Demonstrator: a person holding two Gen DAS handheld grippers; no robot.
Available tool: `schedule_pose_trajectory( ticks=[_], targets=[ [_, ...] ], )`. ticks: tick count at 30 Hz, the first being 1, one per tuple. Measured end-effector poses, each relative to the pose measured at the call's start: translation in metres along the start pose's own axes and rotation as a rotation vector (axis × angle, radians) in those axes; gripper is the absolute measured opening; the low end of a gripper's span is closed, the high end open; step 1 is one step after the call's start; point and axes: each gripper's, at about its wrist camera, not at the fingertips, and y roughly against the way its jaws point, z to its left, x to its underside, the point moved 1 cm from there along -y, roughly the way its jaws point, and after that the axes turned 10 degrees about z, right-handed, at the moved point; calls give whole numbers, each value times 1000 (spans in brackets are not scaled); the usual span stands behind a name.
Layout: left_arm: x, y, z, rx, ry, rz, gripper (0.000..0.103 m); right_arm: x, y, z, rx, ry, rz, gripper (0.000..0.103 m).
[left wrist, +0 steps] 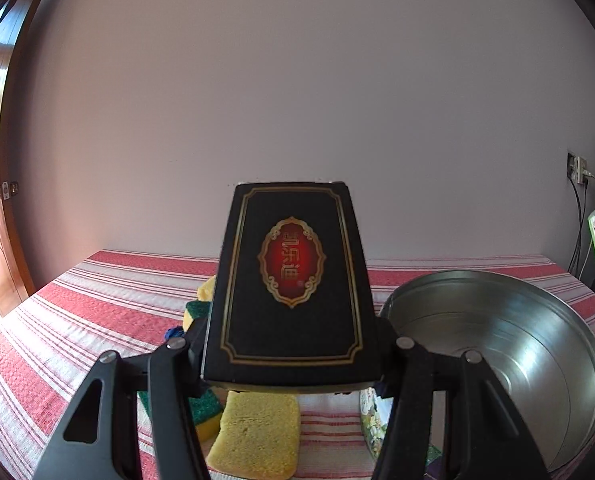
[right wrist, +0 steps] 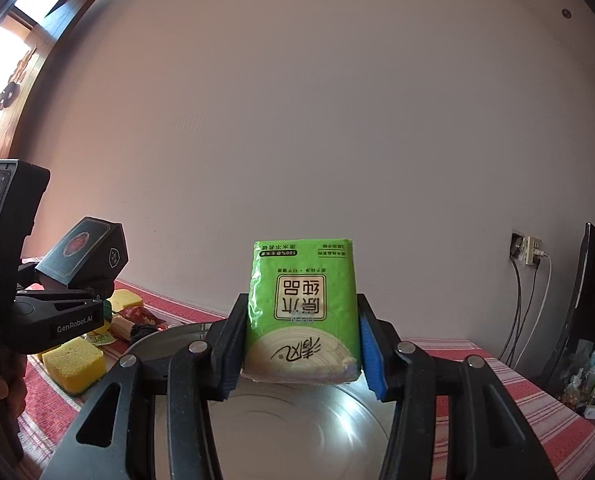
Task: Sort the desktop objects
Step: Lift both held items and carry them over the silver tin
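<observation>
Your left gripper (left wrist: 293, 360) holds the box (left wrist: 293, 280) above the sponges (left wrist: 257, 436) on the striped tablecloth (left wrist: 97, 320), with the metal basin (left wrist: 497, 344) just to its right. Your right gripper (right wrist: 301, 356) holds the tissue pack (right wrist: 303, 312) over that basin, right of the box.

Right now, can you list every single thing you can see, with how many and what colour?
black box with red-and-gold emblem: one, held up above the table in the left gripper
green tissue pack: one, held in the right gripper, above the bowl
round metal bowl: one, silver, on the cloth
yellow sponges: several, some green-backed, left of the bowl
striped tablecloth: one, red and white
wall socket: one, white, cables plugged in
left gripper: black
right gripper: black, blue pads
</observation>
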Motion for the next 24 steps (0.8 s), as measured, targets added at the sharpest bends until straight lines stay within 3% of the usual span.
schedule_pose_trajectory(
  ticks=[12,16,24],
  targets=[
    [-5,-4,-63,134,-137,-5,57,9,5,-60,74,-140,69,52],
    [3,4,-87,167,-178,0,57,10,-32,-30,61,-170,108,52],
    [12,8,-90,173,-232,-3,57,8,-30,-15,55,-174,146,52]
  ],
)
